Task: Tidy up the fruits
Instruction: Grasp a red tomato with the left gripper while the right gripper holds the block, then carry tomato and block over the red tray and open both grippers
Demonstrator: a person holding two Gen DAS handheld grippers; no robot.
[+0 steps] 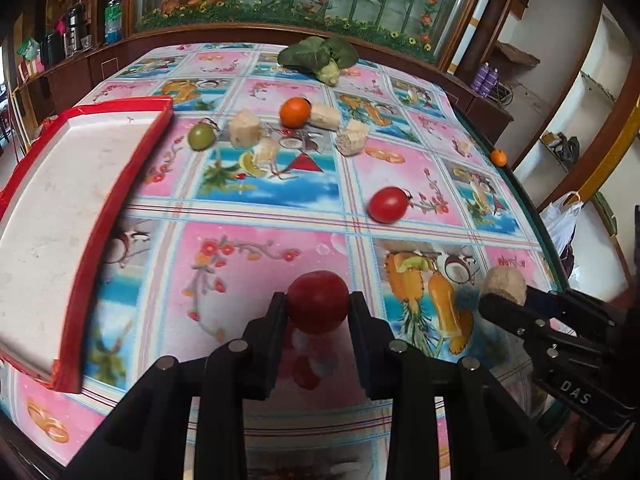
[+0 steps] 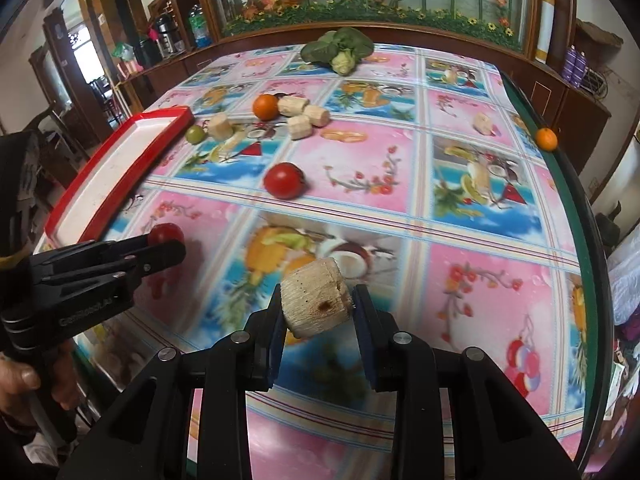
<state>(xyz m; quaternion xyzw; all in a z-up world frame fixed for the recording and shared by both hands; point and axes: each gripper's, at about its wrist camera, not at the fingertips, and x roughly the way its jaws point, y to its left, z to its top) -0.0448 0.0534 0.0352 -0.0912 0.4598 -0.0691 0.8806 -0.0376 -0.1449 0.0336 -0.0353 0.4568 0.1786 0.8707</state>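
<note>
**Both tools loaded, tray to the left**

Left tool (image 1: 318, 304) clamped on red tomato (image 1: 318, 300), raised over bench (image 1: 260, 256); red-rimmed tray (image 1: 72, 184) lying left and ahead, nearer this hand. Right tool (image 2: 316, 306) gripping pale cut chunk (image 2: 314, 302), flat faces sideways. Second tomato (image 2: 283, 180), orange (image 2: 265, 106), green fruit (image 2: 195, 134) ahead; nothing blocking the way to the tray.

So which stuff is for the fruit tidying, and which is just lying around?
For the job:
- red tomato held by the left gripper
- pale stalk chunk held by the right gripper
- other tomato
- oranges
- green fruit
- red tray

Probably lying about:
- leafy vegetable
- bottles
</note>
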